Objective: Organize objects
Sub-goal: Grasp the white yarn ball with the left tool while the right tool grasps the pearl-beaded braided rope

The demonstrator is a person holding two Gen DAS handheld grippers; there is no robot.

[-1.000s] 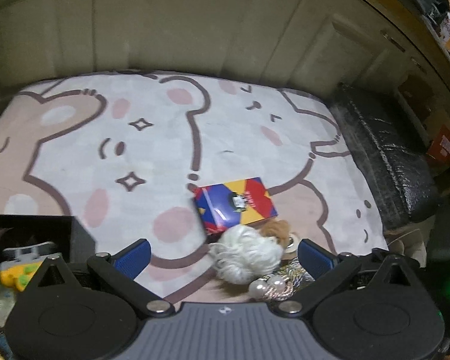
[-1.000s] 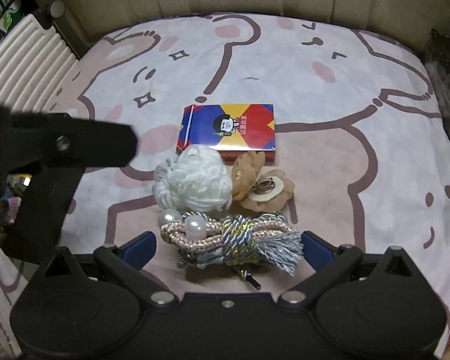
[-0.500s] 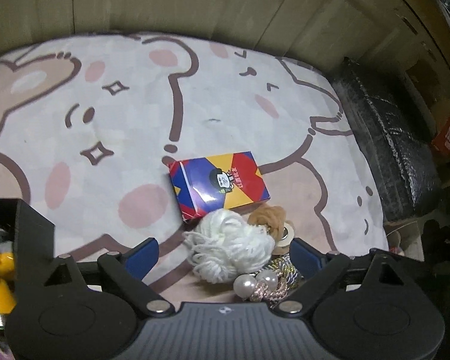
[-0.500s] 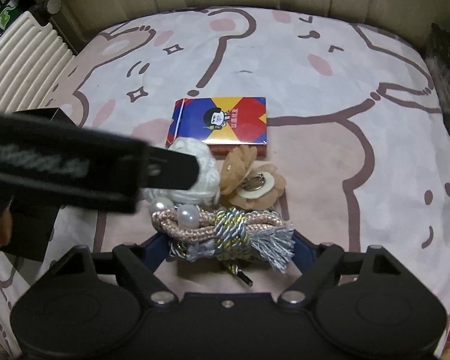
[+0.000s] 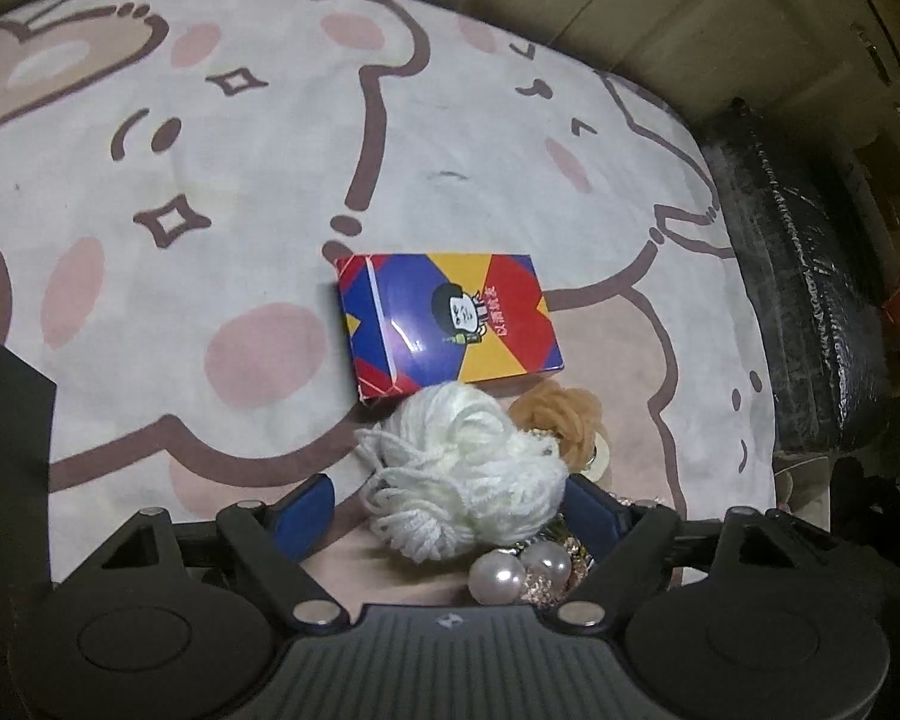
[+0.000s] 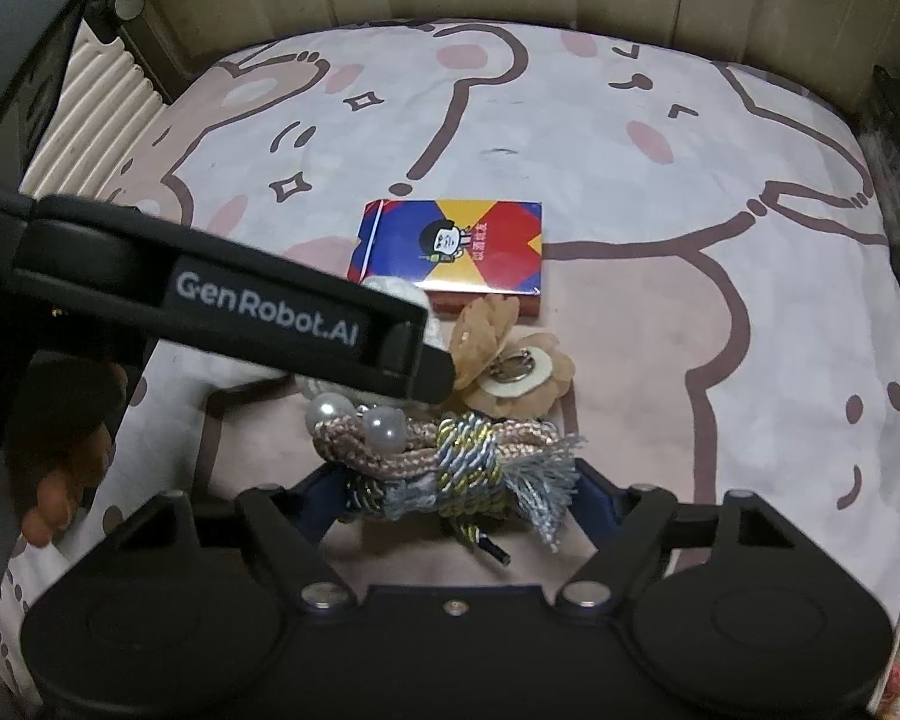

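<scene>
A white yarn ball point(image 5: 468, 474) lies on the cartoon rug between the open fingers of my left gripper point(image 5: 450, 510), which straddles it. Behind it lies a red, blue and yellow card box point(image 5: 447, 321), also in the right wrist view point(image 6: 450, 249). A tan fabric flower point(image 5: 561, 420) lies to the right of the yarn and shows in the right wrist view point(image 6: 510, 363). A braided cord with two pearls point(image 6: 444, 459) lies between the open fingers of my right gripper point(image 6: 456, 501). The left gripper's body point(image 6: 222, 294) hides most of the yarn there.
The rug point(image 5: 240, 180) has bare room to the left and behind the box. A black padded block point(image 5: 810, 312) lines its right edge. A black box edge point(image 5: 6, 432) stands at the left. A white ribbed panel point(image 6: 96, 102) is at the far left.
My left gripper has moved forward and right until its fingers flank the yarn ball. My right gripper has closed in on the braided cord. The objects have not moved.
</scene>
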